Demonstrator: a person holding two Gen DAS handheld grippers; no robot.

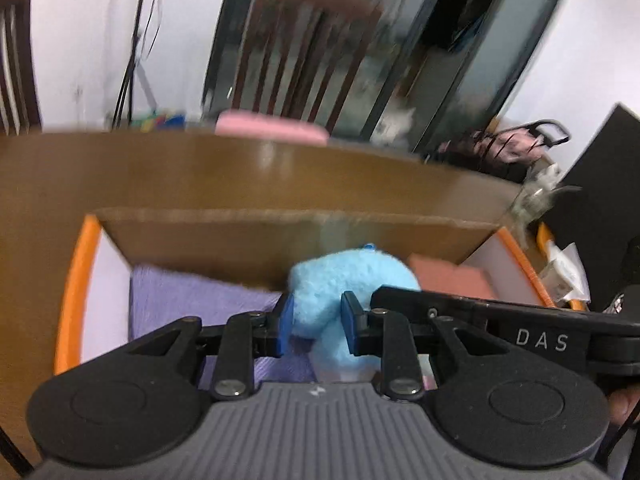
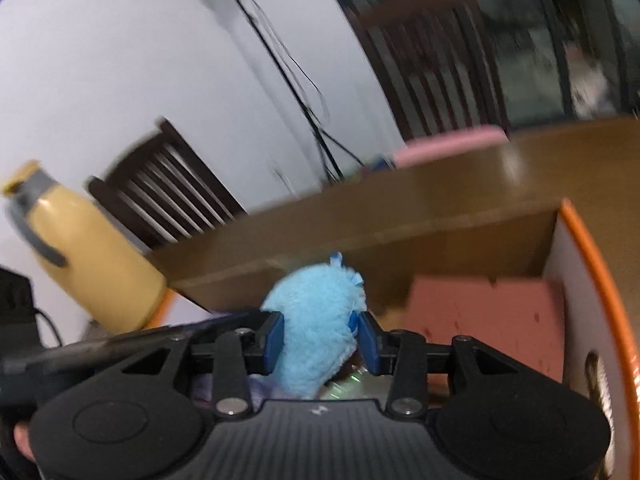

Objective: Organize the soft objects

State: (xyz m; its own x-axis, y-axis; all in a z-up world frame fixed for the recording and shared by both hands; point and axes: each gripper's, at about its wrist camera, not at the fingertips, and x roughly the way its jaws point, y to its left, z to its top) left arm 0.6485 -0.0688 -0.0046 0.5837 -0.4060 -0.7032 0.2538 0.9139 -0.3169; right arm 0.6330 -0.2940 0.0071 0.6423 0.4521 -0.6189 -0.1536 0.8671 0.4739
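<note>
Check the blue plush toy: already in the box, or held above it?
Held above: both grippers' pads squeeze the blue plush toy over the open box; whether it touches the contents is hidden.

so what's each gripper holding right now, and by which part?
Both grip the same blue plush toy. The left gripper pinches a narrow part of it, the right gripper a wider part. Which body part each is cannot be told.

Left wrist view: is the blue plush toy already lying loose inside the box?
No, the blue plush toy is pinched between the jaws of the left gripper, above the purple cloth in the box.
</note>
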